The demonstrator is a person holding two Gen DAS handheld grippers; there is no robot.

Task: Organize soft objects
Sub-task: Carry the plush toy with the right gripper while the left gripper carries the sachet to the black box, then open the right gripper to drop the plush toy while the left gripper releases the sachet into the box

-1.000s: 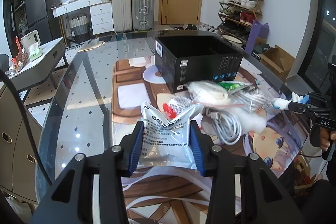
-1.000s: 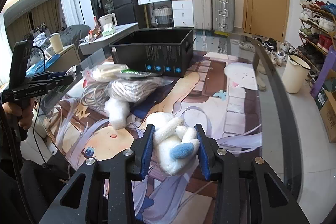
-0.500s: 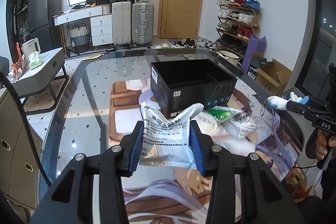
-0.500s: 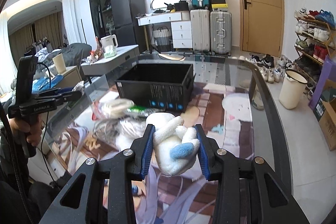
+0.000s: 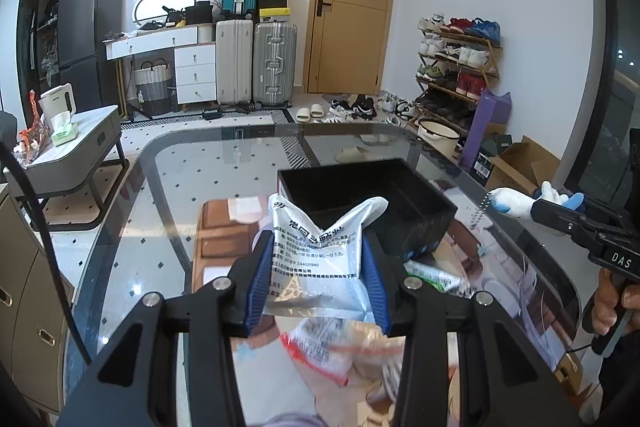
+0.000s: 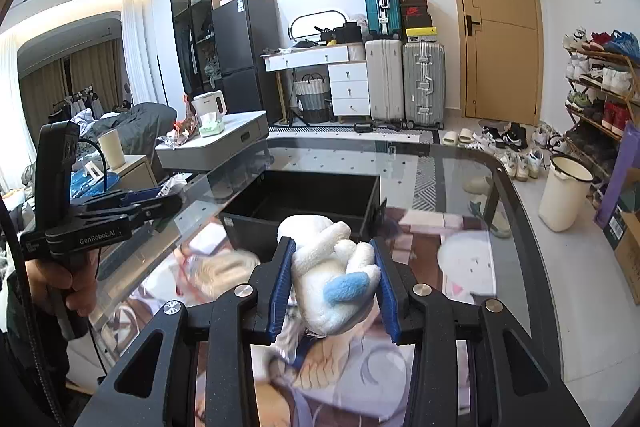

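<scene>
Both tongs have risen since a second ago, and the black box (image 5: 368, 203) now sits lower in each view, its open inside showing.

Left wrist view: the left tongs (image 5: 316, 283) are closed on a silver-white printed pouch (image 5: 320, 259), blue pads pressing its two sides, held above the glass bench (image 5: 132, 227) just short of the box. Its print is Chinese and too small to read. Below it a clear bag with red marks (image 5: 340, 351) is blurred. At the right edge the other tool bears "DAS", its far end cut off.

Right wrist view: the right tongs (image 6: 334, 291) are clamped tight on a white plush toy with a blue patch (image 6: 332, 279), in front of the box's near wall. Items on the bench beneath are smeared by motion. At left, the other tool reads "GenRobot.AI", held by a hand (image 6: 68, 283).
</scene>
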